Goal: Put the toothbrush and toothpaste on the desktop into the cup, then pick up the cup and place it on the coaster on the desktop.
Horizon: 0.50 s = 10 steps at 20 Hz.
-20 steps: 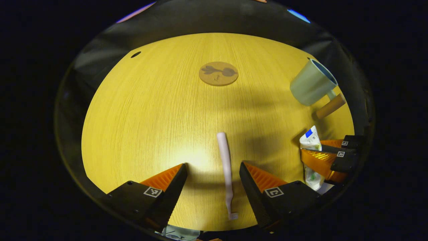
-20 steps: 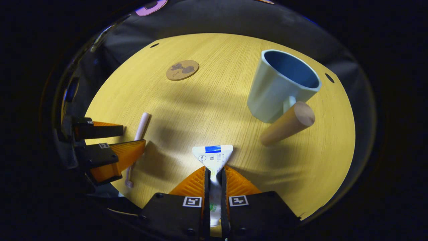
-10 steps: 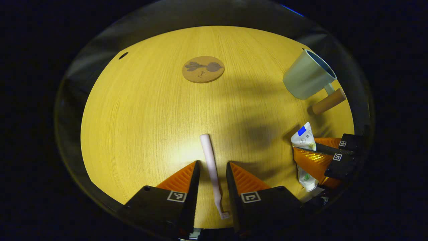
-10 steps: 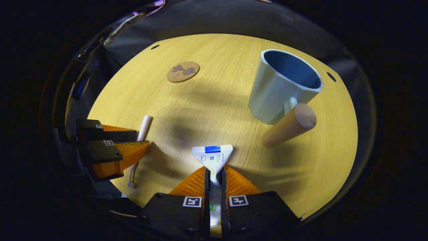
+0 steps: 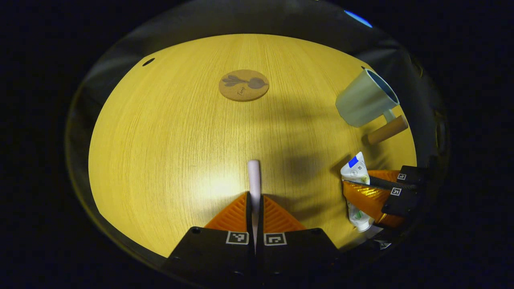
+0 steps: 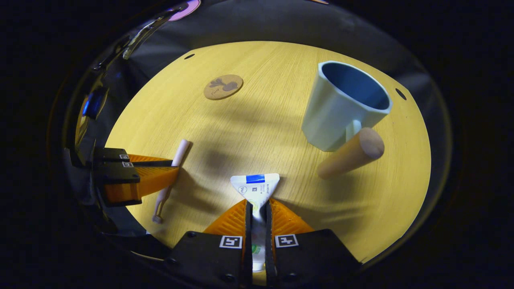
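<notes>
The left tongs [image 5: 254,200] pinch the pink toothbrush [image 5: 253,176] low over the wooden desk [image 5: 160,140], the coaster [image 5: 243,85] lying far ahead; to the right, the right tongs [image 6: 257,208] clamp the toothpaste [image 6: 255,186] near the pale blue cup [image 6: 341,108], standing upright with its wooden handle [image 6: 349,154].

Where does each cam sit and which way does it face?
Left gripper view: rides the left tool, looking forward and down over the desktop; its own fingers clamp the toothbrush; right tool at right.
Right gripper view: rides the right tool, same downward look; its fingers clamp the toothpaste; left tool at left.
Shared: cup, coaster, both tools.
</notes>
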Motion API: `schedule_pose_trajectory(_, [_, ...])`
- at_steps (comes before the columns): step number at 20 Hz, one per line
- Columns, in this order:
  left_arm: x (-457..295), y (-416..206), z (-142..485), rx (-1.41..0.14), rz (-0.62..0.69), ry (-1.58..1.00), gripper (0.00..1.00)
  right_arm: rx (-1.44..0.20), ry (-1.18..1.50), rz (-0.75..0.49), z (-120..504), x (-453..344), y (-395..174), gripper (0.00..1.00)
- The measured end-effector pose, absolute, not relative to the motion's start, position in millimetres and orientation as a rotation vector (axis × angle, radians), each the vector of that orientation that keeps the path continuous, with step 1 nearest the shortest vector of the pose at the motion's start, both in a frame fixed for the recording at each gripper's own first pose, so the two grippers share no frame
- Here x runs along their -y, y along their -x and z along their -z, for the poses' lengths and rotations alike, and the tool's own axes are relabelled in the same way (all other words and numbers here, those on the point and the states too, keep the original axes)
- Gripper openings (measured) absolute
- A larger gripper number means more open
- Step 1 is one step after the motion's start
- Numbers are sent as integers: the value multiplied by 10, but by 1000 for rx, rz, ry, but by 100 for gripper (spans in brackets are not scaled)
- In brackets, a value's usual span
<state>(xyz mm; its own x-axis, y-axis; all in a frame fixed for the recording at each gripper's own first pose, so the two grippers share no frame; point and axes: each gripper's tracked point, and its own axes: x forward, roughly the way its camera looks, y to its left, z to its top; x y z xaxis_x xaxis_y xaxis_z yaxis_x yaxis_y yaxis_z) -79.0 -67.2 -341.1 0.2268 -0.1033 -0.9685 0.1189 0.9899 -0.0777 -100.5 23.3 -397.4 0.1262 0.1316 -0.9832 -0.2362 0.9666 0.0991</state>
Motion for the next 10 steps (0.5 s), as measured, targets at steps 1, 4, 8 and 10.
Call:
schedule_pose_trajectory(1, [679, 790, 3396, -1315, 158, -22, 0, -1411, 86, -272, 3968, -241, 985, 16])
schedule_pose_trajectory(4, [693, 803, 3373, -1276, 174, -10, 0, -1399, 35, -262, 3944, -287, 985, 9])
schedule_pose_trajectory(8, [643, 772, 3365, -1247, 187, 91, 0, -1302, -6, -225, 3772, -218, 816, 5])
schedule_pose_trajectory(10, [682, 725, 3246, -1201, 205, 107, 0, -1278, -70, -233, 3647, -220, 784, 5])
